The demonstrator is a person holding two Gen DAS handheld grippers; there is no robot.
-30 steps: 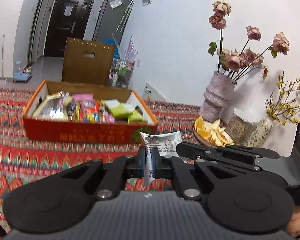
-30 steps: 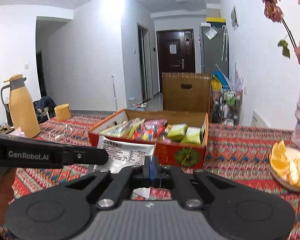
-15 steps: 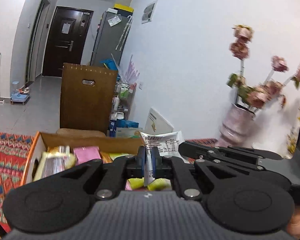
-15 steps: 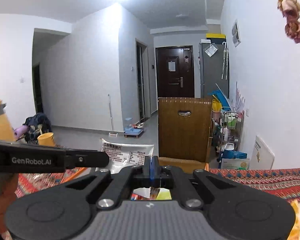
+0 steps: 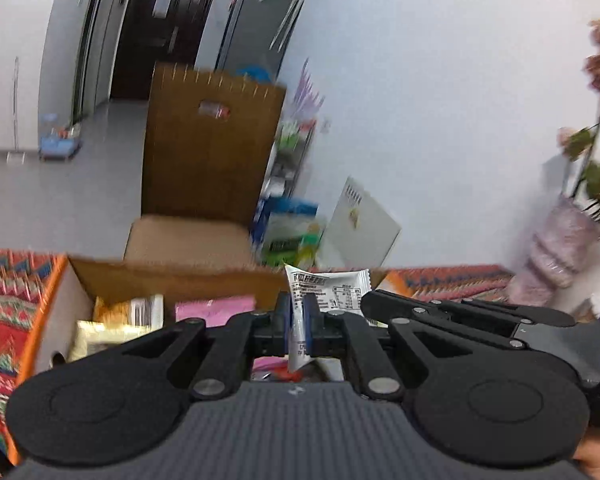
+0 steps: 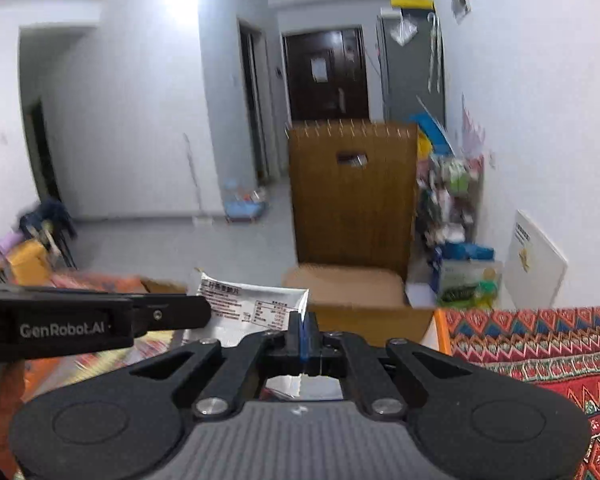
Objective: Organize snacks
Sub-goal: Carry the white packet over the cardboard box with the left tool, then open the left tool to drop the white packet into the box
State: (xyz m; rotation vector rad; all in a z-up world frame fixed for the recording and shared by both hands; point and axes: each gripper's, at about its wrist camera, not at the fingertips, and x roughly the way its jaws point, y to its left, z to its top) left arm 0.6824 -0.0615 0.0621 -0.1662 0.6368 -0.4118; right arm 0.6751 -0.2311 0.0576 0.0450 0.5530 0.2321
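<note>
A white snack packet with black print is stretched between both grippers, above the open orange cardboard box. My left gripper is shut on the packet's left end, which stands upright between the blue pads. In the right wrist view my right gripper is shut on the right edge of the same packet. The left gripper's black body reaches in from the left. The box holds several snacks, among them a pink packet and a yellow one. The grippers hide the box's near part.
A brown chair back rises just behind the box. The patterned tablecloth runs to the right of the box. A pale vase with dried flowers stands at the far right by the wall. A cluttered shelf stands beyond the table.
Both grippers have carried the packet forward together. The box, first well ahead on the table, now lies right under the grippers, and the fruit plate has left the view.
</note>
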